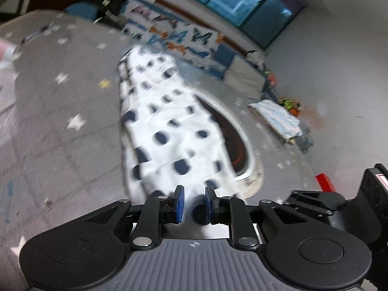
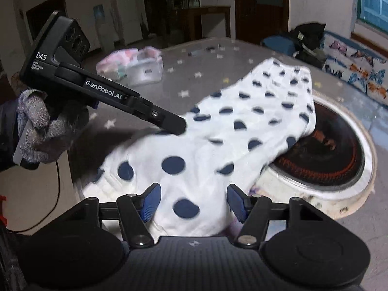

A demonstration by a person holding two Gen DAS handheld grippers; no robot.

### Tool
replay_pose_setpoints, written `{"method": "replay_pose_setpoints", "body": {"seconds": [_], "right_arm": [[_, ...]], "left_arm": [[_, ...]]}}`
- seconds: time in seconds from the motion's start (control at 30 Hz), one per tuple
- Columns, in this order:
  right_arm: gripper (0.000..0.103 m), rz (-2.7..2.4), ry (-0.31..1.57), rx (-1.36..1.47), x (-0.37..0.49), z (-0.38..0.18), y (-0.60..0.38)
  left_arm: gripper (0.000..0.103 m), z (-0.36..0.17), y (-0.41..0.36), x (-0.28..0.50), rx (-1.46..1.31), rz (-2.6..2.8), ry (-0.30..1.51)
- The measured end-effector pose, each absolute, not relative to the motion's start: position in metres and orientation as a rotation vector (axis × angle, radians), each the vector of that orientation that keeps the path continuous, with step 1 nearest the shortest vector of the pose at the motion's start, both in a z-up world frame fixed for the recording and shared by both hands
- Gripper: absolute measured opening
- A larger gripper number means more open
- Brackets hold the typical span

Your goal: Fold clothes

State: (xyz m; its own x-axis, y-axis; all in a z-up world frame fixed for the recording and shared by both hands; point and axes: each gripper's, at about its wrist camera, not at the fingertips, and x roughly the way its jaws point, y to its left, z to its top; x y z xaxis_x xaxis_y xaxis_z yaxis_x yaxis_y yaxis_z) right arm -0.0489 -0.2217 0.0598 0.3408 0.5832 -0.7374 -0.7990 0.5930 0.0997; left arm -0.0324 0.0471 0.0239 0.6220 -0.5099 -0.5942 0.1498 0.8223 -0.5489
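A white garment with dark blue polka dots point(image 1: 167, 131) lies stretched out on a grey table with white stars point(image 1: 60, 97). It also shows in the right wrist view point(image 2: 218, 140), partly draped over a round cooktop. My left gripper point(image 1: 193, 205) is narrowly open with the garment's near edge between its blue pads point(image 1: 179, 203); I cannot tell if they touch it. In the right wrist view the left gripper point(image 2: 179, 127) rests on the cloth's left side. My right gripper point(image 2: 194, 201) is open wide, its blue pads point(image 2: 151, 201) either side of the near cloth end.
A round black cooktop with a pale rim point(image 2: 322, 150) is set into the table to the right of the garment. A clear plastic bag with items point(image 2: 135, 65) lies at the far left of the table. A folded striped cloth point(image 1: 278, 118) lies at the table's right edge.
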Motion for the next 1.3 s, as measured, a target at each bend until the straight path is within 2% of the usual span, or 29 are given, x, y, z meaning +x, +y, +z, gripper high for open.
{"method": "replay_pose_setpoints", "body": {"seconds": [0.13,0.43,0.73,1.07,1.3], "right_arm": [[0.061,0.922,0.844,-0.280,-0.043,0.063,-0.230],[0.062,0.867,0.760,-0.210,0.004,0.089,-0.235],[0.062,0.803,0.786,-0.123,0.059,0.065,-0.231],[0.062,0.738,0.920,0.204,0.116,0.031,-0.265],[0.063,0.809,0.953,0.332,0.141,0.028,-0.259]], "left_arm": [[0.019,0.014,0.057,-0.034,-0.501,-0.386,0.853],[0.021,0.043,0.050,0.007,-0.441,-0.392,0.778],[0.020,0.014,0.061,0.055,-0.418,-0.284,0.863],[0.022,0.034,0.022,0.059,-0.341,-0.421,0.832],[0.038,0.039,-0.017,0.064,-0.238,-0.509,0.849]]}}
